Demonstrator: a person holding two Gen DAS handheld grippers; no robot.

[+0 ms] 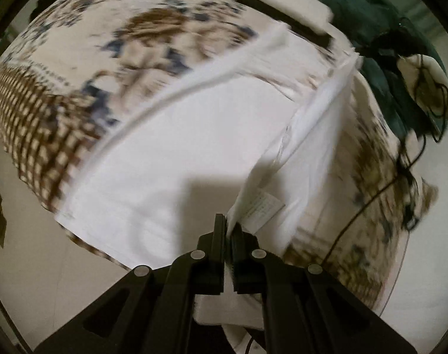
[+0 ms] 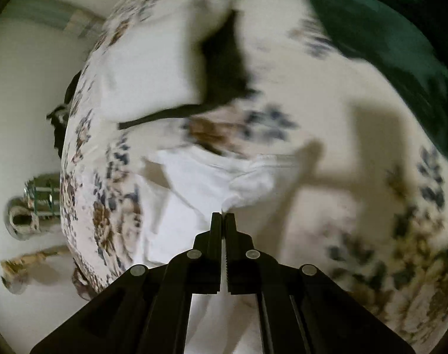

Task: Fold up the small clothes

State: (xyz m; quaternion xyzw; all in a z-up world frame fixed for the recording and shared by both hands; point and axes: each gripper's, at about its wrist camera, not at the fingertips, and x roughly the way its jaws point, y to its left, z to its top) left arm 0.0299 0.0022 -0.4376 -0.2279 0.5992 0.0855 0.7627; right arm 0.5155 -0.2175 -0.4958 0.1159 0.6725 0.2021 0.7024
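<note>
a: where's the white shirt [image 1: 153,153] right now?

b: spread over the flowered bedspread [image 1: 153,29], most of it lying flat. one edge is lifted off the bed and runs up in a taut fold toward the far side.

a: and the left gripper [image 1: 229,227]?

b: pinched tight on that lifted edge. the cloth comes out from between its fingers, and a small care label [image 1: 263,203] shows just above the tips.

a: the right gripper [image 2: 223,216]?

b: clamped too, narrow, with a bunched bit of the white shirt [image 2: 200,183] gathered right at its tips. from that camera the rest of the shirt trails down to the left over the bedspread [image 2: 327,206].

a: anything else on the bed?

b: a dark green cloth [image 1: 368,20] heaped at the far right in the left view; in the right view it fills the upper right corner [image 2: 386,29]. a black garment [image 2: 224,67] lies farther off, touching a white piece beside it. black cables [image 1: 371,197] run along the bed's right edge. both pictures are blurred, so fine detail is hard to tell.

a: shadows?

b: gripper-shaped shadows fall on the shirt and on the bedspread.
</note>
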